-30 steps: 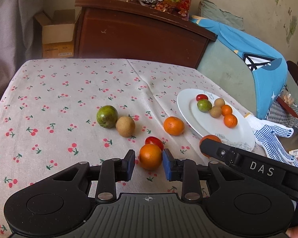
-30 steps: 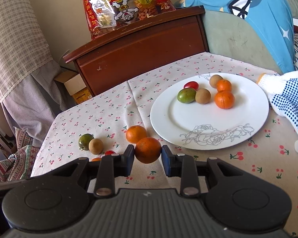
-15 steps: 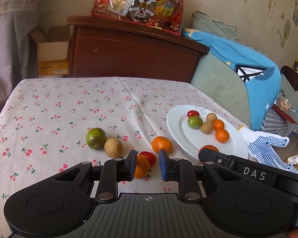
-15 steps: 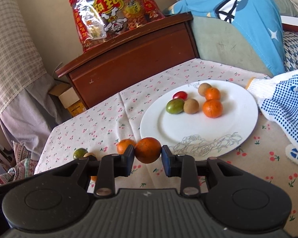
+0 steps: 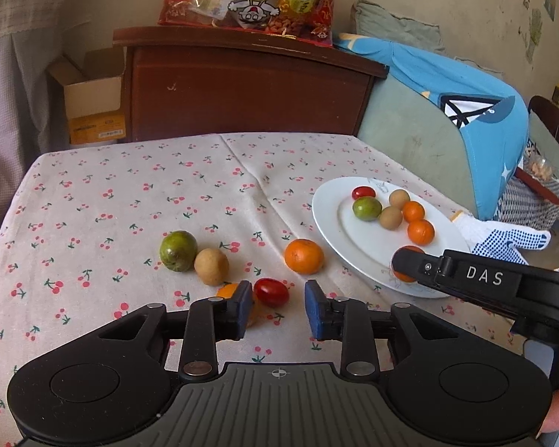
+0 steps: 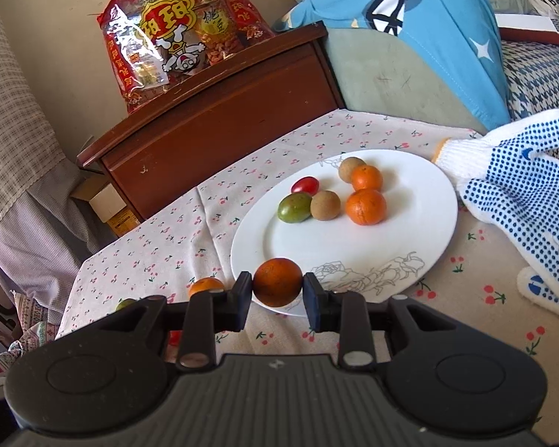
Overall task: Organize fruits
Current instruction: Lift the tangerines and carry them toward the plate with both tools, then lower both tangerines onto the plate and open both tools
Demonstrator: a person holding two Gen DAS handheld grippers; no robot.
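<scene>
Your right gripper (image 6: 277, 290) is clenched on a mandarin (image 6: 277, 281), pads pressing both its sides, and it hangs over the near rim of the white plate (image 6: 421, 223); the bare middle of the plate lies straight ahead along the fingers, so the coming move, as judged, is a short carry forward and a release. The fruit is round, with no long axis to mind. Your left gripper (image 5: 275, 311) is released: its jaws have just been opening and nothing is pressed between them. A small orange fruit (image 5: 227, 290) lies on the cloth half hidden behind its left finger, and a cherry tomato (image 5: 271, 292) sits just ahead, a little left of the gap's centre; the left hand is the nearer one to both. Count on the plate: two mandarins, two brown longan-like fruits, one green fruit, one cherry tomato. Count loose on the tablecloth (image 5: 93, 193), toward its near edge: one green fruit (image 5: 178, 250), one brown fruit (image 5: 211, 266), one larger mandarin (image 5: 303, 256) just beside the plate's left rim, the tomato and the small orange fruit. A dotted work glove (image 6: 521, 193) touches the plate's right rim.
</scene>
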